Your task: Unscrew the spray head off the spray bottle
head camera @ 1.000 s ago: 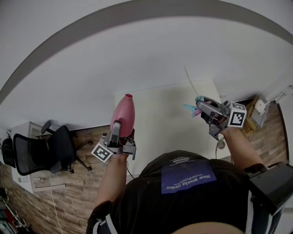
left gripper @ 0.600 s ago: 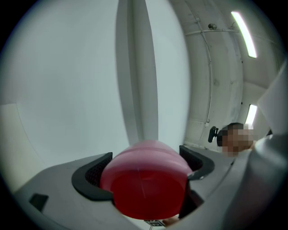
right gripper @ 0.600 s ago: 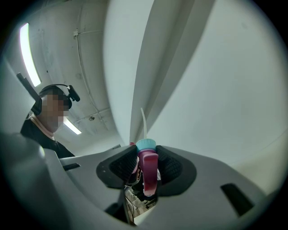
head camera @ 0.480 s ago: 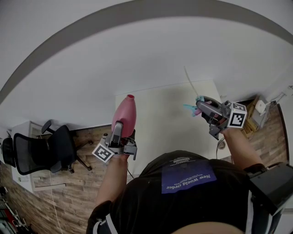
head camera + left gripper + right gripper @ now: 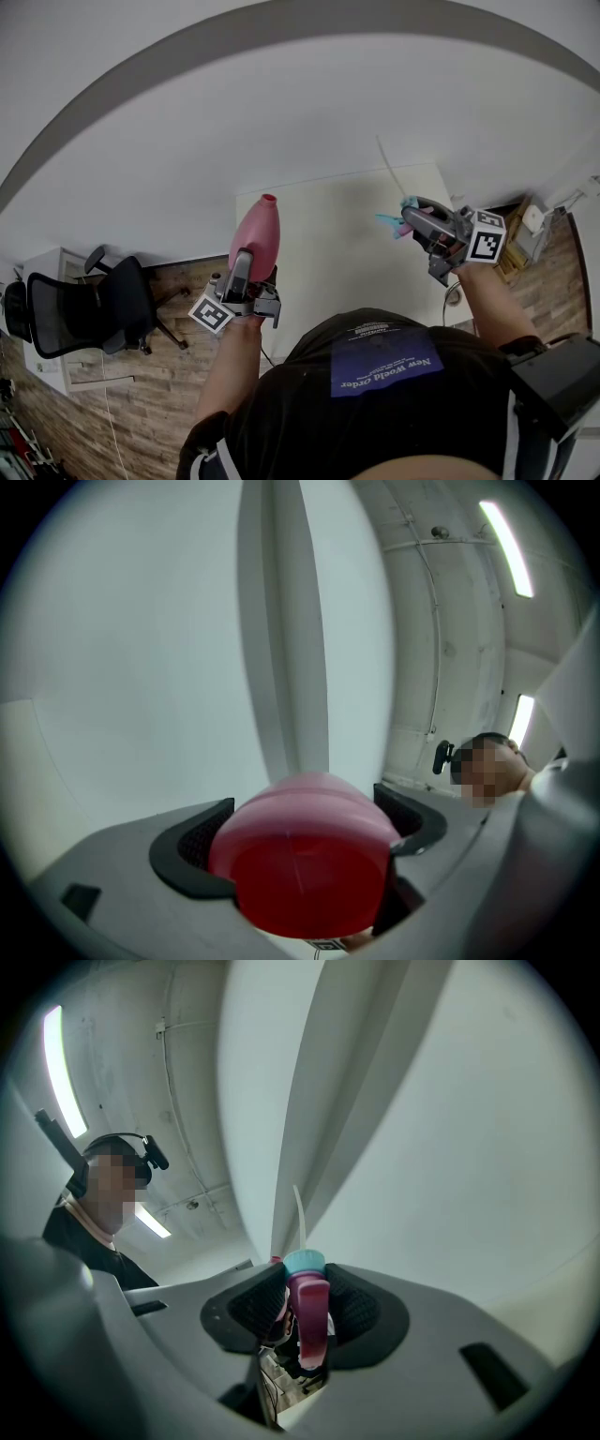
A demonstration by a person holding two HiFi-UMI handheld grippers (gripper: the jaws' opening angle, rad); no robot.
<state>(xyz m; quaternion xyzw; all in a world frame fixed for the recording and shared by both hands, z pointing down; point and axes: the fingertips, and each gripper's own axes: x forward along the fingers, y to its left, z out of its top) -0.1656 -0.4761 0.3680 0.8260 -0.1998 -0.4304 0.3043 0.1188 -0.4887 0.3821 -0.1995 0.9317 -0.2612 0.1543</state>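
Clamped left tool point(image 5: 249, 270), clamped right tool point(image 5: 416, 223)

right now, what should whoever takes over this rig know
Left claw: shut on the pink bottle, held neck up.
Right claw: shut on the spray head, with its dip tube free and well apart from the bottle.
Done: the head is off and the bottle neck is open.
Left: probably just setting both pieces down on the table.
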